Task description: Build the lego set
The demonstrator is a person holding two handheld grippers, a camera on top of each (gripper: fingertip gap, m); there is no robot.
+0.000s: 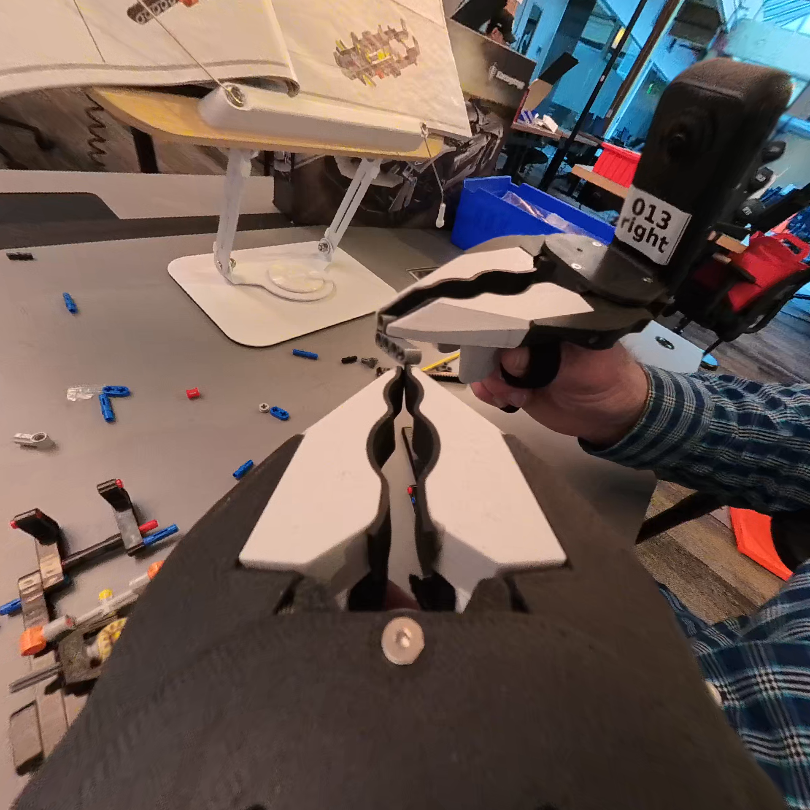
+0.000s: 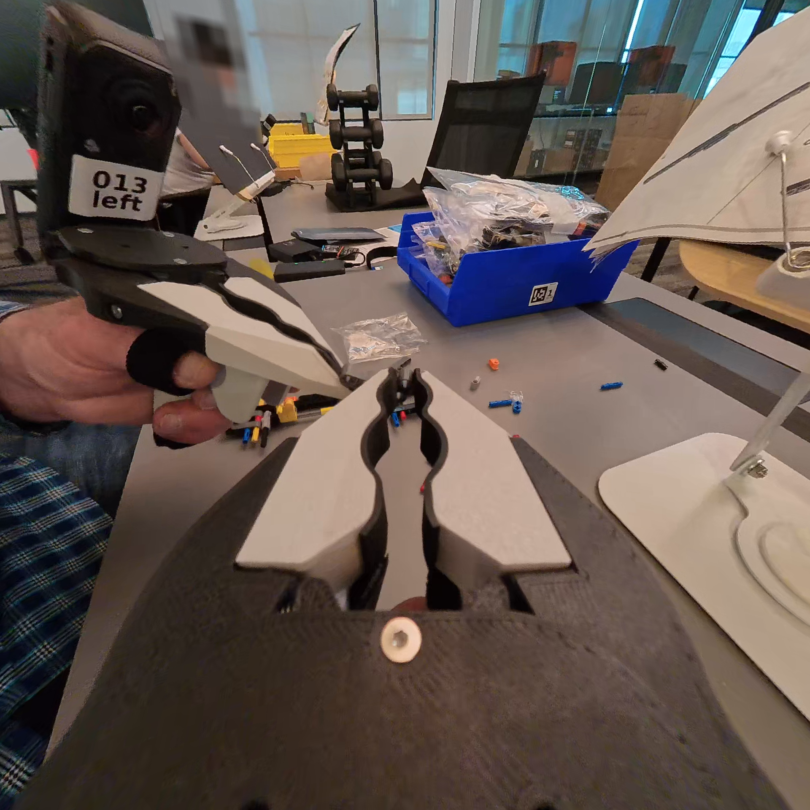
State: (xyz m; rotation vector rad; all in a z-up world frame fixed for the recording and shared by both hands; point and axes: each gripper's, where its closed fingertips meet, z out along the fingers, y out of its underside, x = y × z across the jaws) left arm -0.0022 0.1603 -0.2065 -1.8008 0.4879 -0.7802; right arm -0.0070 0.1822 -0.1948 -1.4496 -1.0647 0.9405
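Both grippers meet tip to tip above the table (image 1: 131, 333), so the step in hand looks like joining two small pieces in mid-air. The right gripper (image 1: 388, 326) is clamped on a short grey beam (image 1: 391, 344) that hangs down from its tips; a small grey connector (image 1: 412, 356) sits at the beam's lower end. The left gripper (image 1: 404, 372) is pinched nearly closed directly below that connector, its tips touching or gripping it; I cannot tell whether it holds a separate pin.

In the right wrist view the right gripper (image 2: 405, 376) shows a dark piece (image 2: 403, 382) between its tips, with the left gripper (image 2: 348, 383) arriving from its left.

The part-built model (image 1: 48, 583) lies well off to the left gripper's lower left, loose blue pins (image 1: 107, 405) scattered ahead of it.

Next, I judge, comes a straight push along the hole's axis, with the beam held rigid.
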